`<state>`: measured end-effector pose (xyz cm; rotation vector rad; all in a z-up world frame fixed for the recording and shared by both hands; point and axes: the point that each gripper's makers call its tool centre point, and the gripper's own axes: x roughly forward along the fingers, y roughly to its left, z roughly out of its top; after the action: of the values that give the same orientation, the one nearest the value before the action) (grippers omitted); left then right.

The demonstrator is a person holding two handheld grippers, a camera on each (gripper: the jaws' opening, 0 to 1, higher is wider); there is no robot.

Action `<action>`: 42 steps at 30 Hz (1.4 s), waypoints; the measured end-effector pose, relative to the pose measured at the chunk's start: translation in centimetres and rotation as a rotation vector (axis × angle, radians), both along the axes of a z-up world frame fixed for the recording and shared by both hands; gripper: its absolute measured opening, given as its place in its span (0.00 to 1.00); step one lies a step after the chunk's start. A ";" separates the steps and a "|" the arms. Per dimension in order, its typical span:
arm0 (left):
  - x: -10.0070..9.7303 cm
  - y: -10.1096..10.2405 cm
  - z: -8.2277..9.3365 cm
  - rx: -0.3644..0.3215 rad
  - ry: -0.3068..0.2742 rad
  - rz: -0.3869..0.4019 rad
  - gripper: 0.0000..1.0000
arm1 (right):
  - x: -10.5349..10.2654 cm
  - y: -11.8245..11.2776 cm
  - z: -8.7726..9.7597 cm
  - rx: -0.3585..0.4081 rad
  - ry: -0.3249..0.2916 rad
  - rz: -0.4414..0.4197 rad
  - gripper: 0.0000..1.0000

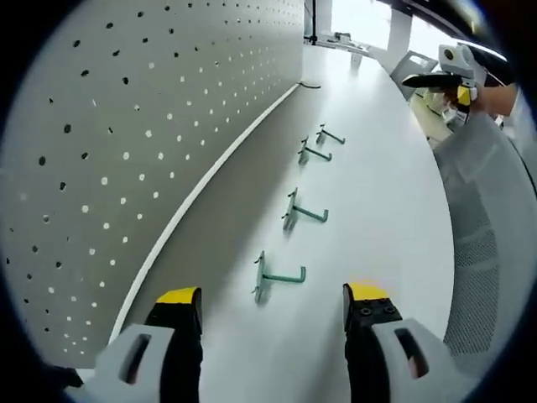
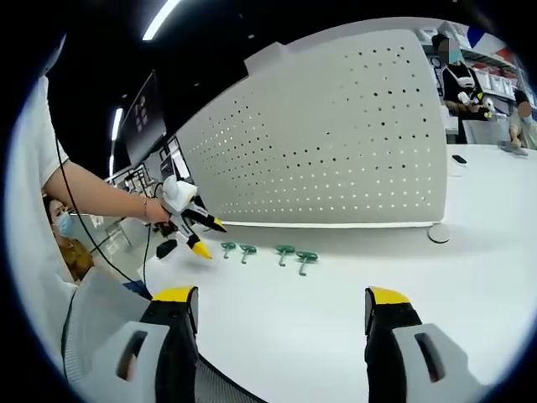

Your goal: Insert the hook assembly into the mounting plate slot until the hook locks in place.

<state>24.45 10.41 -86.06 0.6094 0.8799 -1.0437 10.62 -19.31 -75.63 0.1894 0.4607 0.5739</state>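
Altogether four green hooks (image 1: 279, 277) lie beside one pegboard (image 1: 126, 126); two grippers agape.

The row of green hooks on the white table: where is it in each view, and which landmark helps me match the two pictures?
Left gripper view: the four green hooks run up the middle, from just above the jaws toward the top, beside the pegboard.
Right gripper view: the hooks lie in a short line slightly left of centre, below the pegboard.
Shared landmark: the grey pegboard standing behind the hooks on the table.
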 end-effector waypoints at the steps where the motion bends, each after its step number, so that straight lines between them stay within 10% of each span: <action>1: -0.1 -0.1 -0.2 0.007 0.006 -0.015 0.70 | 0.0 0.0 0.0 -0.001 0.000 0.000 0.78; 17: -0.2 0.1 -2.3 0.150 0.037 -0.161 0.66 | -0.4 -0.2 -0.4 -0.006 0.012 -0.013 0.78; 34: -0.4 -0.4 -2.3 0.116 0.058 -0.156 0.64 | -0.2 -0.4 -0.2 -0.004 0.004 -0.018 0.77; 42: 0.1 -0.1 -2.0 0.126 0.061 -0.137 0.46 | -0.1 -0.4 -0.2 -0.003 0.001 -0.020 0.77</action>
<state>24.50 10.26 -88.07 0.7549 0.9727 -1.1409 10.57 -19.68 -75.80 0.1907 0.4600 0.5535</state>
